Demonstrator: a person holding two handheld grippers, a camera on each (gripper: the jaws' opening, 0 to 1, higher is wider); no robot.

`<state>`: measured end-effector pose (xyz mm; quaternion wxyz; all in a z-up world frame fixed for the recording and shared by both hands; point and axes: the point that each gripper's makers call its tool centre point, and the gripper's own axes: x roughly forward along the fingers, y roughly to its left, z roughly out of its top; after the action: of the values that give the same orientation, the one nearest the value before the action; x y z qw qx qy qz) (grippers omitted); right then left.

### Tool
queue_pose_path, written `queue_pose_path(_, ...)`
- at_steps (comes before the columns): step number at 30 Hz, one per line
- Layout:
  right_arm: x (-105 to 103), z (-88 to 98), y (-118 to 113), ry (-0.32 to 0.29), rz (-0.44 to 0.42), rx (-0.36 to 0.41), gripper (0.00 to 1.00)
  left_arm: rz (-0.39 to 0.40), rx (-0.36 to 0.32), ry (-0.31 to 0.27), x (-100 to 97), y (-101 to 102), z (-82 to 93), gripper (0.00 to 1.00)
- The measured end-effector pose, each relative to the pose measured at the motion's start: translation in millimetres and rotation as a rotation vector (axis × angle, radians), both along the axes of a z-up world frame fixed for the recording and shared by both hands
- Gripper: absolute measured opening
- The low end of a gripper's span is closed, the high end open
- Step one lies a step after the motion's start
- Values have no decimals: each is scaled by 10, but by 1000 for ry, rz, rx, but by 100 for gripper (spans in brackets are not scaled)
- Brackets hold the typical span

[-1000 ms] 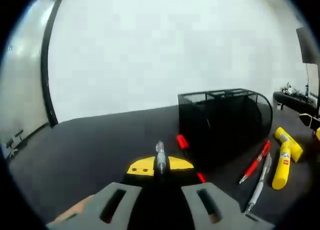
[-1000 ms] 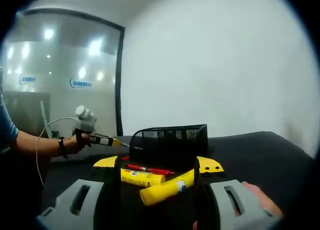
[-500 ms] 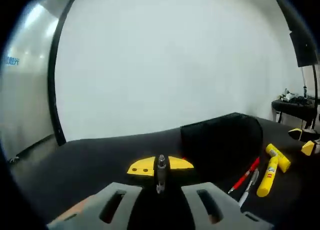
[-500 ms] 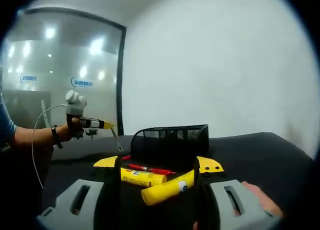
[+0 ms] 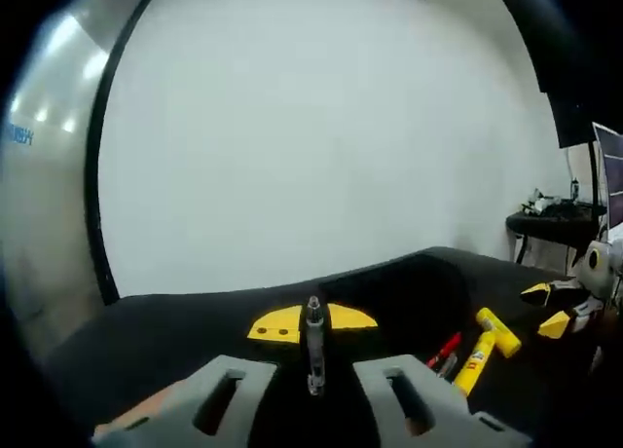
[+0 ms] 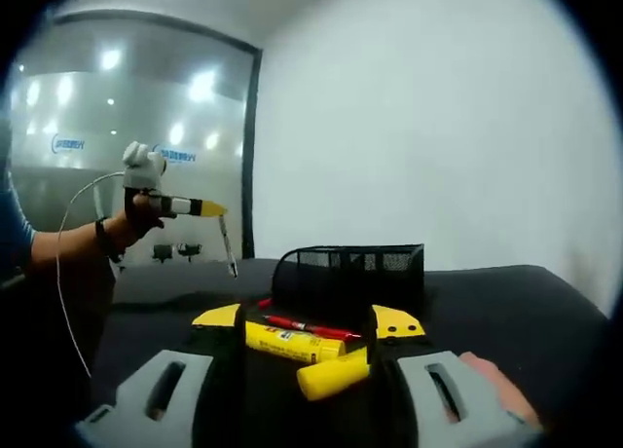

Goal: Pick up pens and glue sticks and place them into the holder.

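Note:
My left gripper (image 5: 311, 323) is shut on a grey pen (image 5: 313, 349), which hangs tip-down from its yellow tips. In the right gripper view that same left gripper (image 6: 206, 209), held in a hand, is raised left of the black mesh holder (image 6: 352, 273) with the pen (image 6: 227, 248) dangling. My right gripper (image 6: 307, 321) is open and low over the table. Between its jaws lie two yellow glue sticks (image 6: 290, 342) (image 6: 334, 376) and a red pen (image 6: 310, 326), in front of the holder. The left gripper view shows the glue sticks (image 5: 494, 329) and red pen (image 5: 444, 350) at the right.
A black table (image 6: 506, 302) carries everything. White wall stands behind, and a glass partition (image 6: 117, 127) is at the left. A side table with gear (image 5: 545, 219) sits far right. The right gripper's yellow tips (image 5: 545, 294) enter the left gripper view.
My left gripper has lifted higher with the pen, which now hangs steeply downward. The holder has sunk lower in its view. The right gripper has barely shifted.

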<state>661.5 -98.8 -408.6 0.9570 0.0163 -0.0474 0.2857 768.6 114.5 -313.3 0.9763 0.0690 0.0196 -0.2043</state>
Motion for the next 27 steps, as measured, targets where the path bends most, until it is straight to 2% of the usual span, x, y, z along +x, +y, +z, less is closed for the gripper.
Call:
queue_pose_path(5,-40,-31,217,22,47,-39,37,-61,-37,10,-176,-167,52,8)
queue_pose_path(7,-58,26,336,24,90,5,34,-86,-47,15,-301,-270,50,8)
queue_pose_path(16,25,167,774,0,183,-25,29,-179,-37,29,-596,-529,46,8)
queue_pose_path(19,54,158,903,-2,192,-21,28,-211,-42,39,-706,-609,17,8)
queue_pose_path(24,78,71,1038,1,183,44,27,-251,-28,64,-770,-681,-67,8)
queue_pose_path(26,62,33,1064,-3,175,-4,27,-284,-44,87,-822,-732,-87,8)
queue_pose_path(27,42,49,1069,-11,186,16,27,-292,-46,92,-834,-746,-89,8)
